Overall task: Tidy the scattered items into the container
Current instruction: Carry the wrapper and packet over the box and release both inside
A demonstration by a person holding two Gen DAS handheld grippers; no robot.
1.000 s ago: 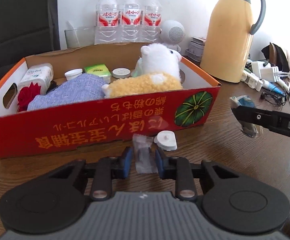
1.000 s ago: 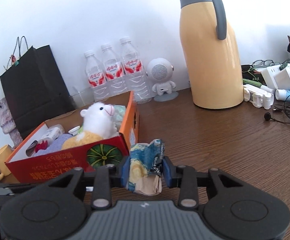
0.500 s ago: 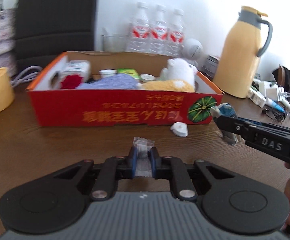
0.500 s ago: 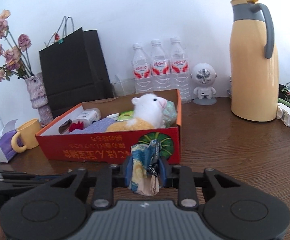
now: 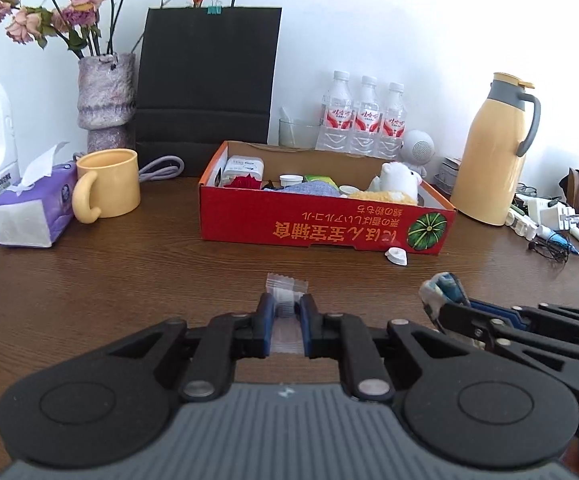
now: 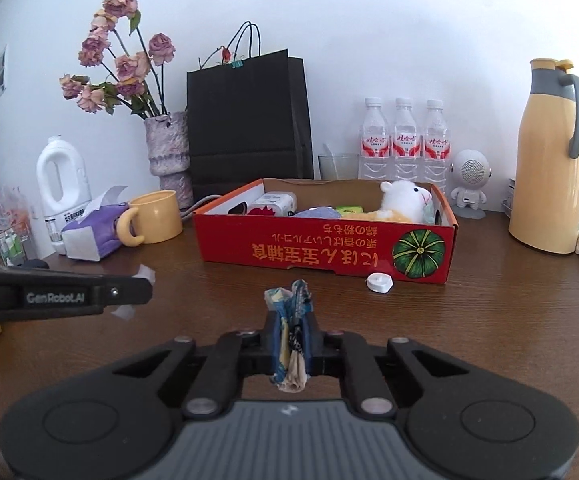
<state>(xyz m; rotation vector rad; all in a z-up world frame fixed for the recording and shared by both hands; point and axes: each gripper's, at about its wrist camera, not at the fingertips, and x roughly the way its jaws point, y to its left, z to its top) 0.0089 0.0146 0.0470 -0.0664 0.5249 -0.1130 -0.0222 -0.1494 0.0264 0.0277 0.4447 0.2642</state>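
Note:
The red cardboard box [image 5: 321, 230] stands on the brown table and holds a plush sheep [image 5: 397, 178], a blue cloth and small packs; it also shows in the right wrist view [image 6: 329, 246]. My left gripper [image 5: 286, 306] is shut on a clear plastic sachet [image 5: 285, 286], held well in front of the box. My right gripper [image 6: 291, 322] is shut on a crumpled blue and yellow wrapper [image 6: 289, 304], also in front of the box. A white cap [image 5: 396, 257] lies on the table by the box's front right corner, also seen in the right wrist view [image 6: 379, 282].
A yellow mug [image 5: 109, 188], a purple tissue pack [image 5: 29, 212], a vase of dried roses [image 5: 105, 104] and a black paper bag [image 5: 205, 88] stand left and behind the box. Three water bottles [image 5: 363, 116], a yellow thermos [image 5: 493, 156] and cables [image 5: 553, 224] are at the right.
Both grippers have pulled back from the box and risen, each keeping its item. The box now sits farther away and more of the table shows.

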